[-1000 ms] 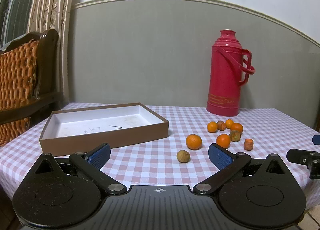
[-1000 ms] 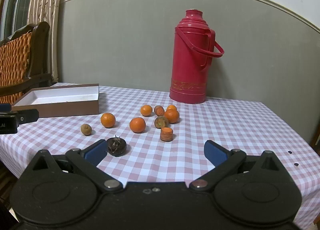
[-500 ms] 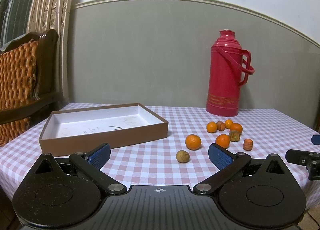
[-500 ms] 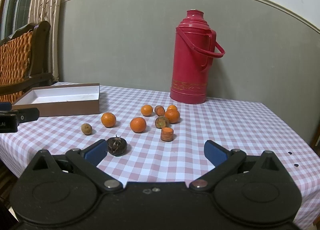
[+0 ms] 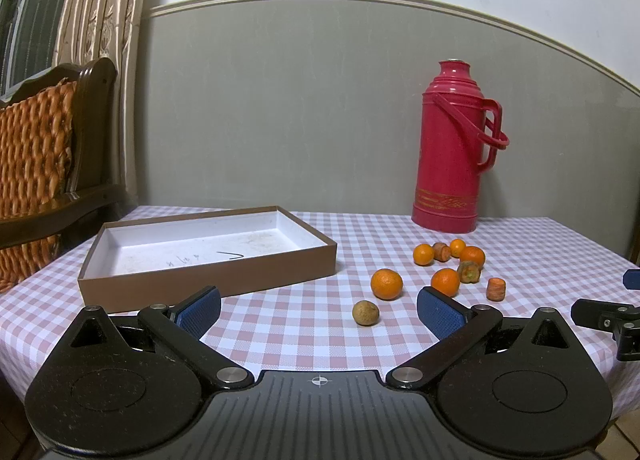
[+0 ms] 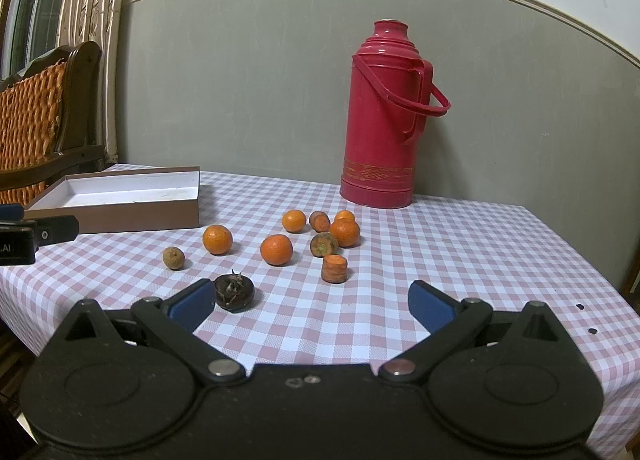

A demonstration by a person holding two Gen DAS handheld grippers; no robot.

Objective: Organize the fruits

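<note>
Nothing sorted yet, by the look of it. Brown box point(image 5: 208, 260) at the left of the checked worktop point(image 5: 304, 336), white inside bare of fruit, only pen marks and smudges on its floor. All produce loose on the cloth to the right of the box, in front of the red thermos point(image 6: 384, 116): five small oranges, the nearest to the box point(image 6: 217, 239) standing alone, another point(image 6: 276, 249) near the middle, three more further back around two stubby carrot ends point(image 6: 320, 221), one of them dark-topped point(image 6: 324, 244). A cut carrot piece point(image 6: 334, 268) upright just in front of that cluster. A small tan longan-like fruit point(image 6: 173, 258) off to the left, well apart from the rest, and a dark, dried-looking round fruit point(image 6: 233, 293) closest in, just beside the right tool's left pad. Left hand-held gripper point(image 5: 319, 306) spread wide and holding nothing, low over the near edge with the box ahead on its left. Right hand-held gripper point(image 6: 310, 302) likewise spread wide, nothing between its pads, facing the scatter. Whole job apparently ahead: every fruit to be lifted and placed, probably in the box, with the carrot bits perhaps to be kept apart.
</note>
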